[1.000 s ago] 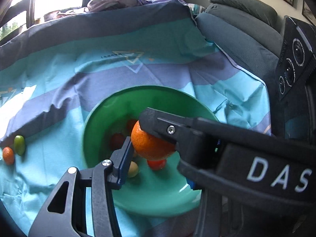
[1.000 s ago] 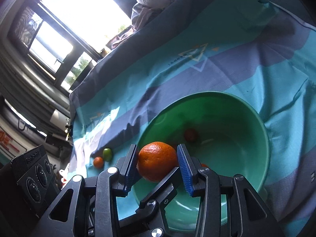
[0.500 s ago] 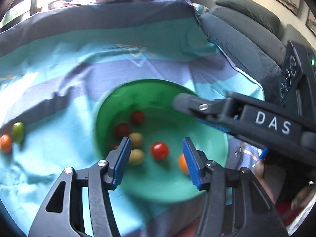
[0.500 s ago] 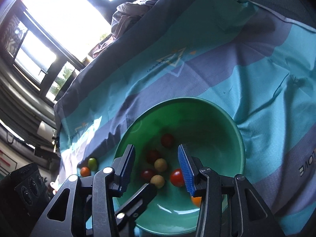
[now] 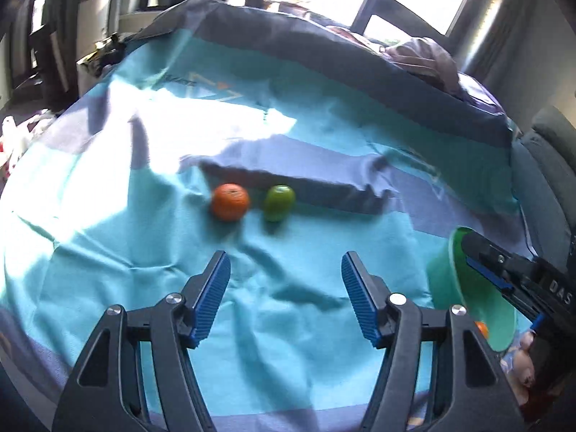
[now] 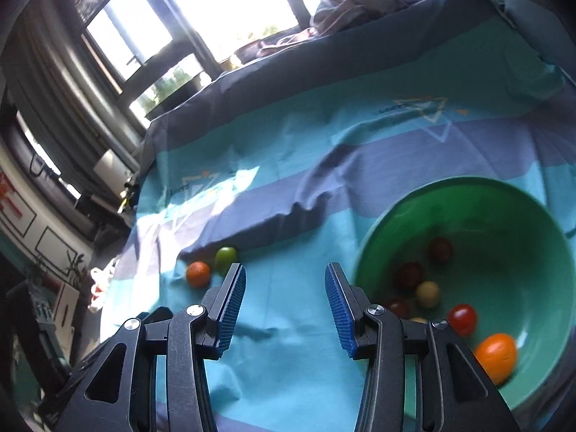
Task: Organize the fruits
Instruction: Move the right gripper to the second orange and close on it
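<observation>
on the blue and purple striped cloth (image 5: 288,288) that covers the desk, a small orange fruit (image 5: 230,201) and a green fruit (image 5: 278,202) lie just beside each other, close to a dark fold of the cloth. the left gripper (image 5: 286,297) hangs above the cloth in front of these two fruits; its jaws are wide apart and hold nothing. the two fruits are apart from the jaws, further away on the cloth.

in the right wrist view, the right gripper (image 6: 285,311) also has its jaws wide apart with nothing between them, above bare cloth. to its right stands a green bowl (image 6: 468,194). inside the bowl lie an orange (image 6: 496,357) near the front wall, a bright red tomato (image 6: 462,319), a pale yellow fruit (image 6: 427,293) and some dark red fruits (image 6: 440,248). the same orange fruit (image 6: 198,274) and green fruit (image 6: 225,257) show to the left of the right gripper, outside the bowl, touching or almost touching.

in the left wrist view the bowl (image 5: 468,309) shows at the right edge, partly hidden behind the right gripper.
</observation>
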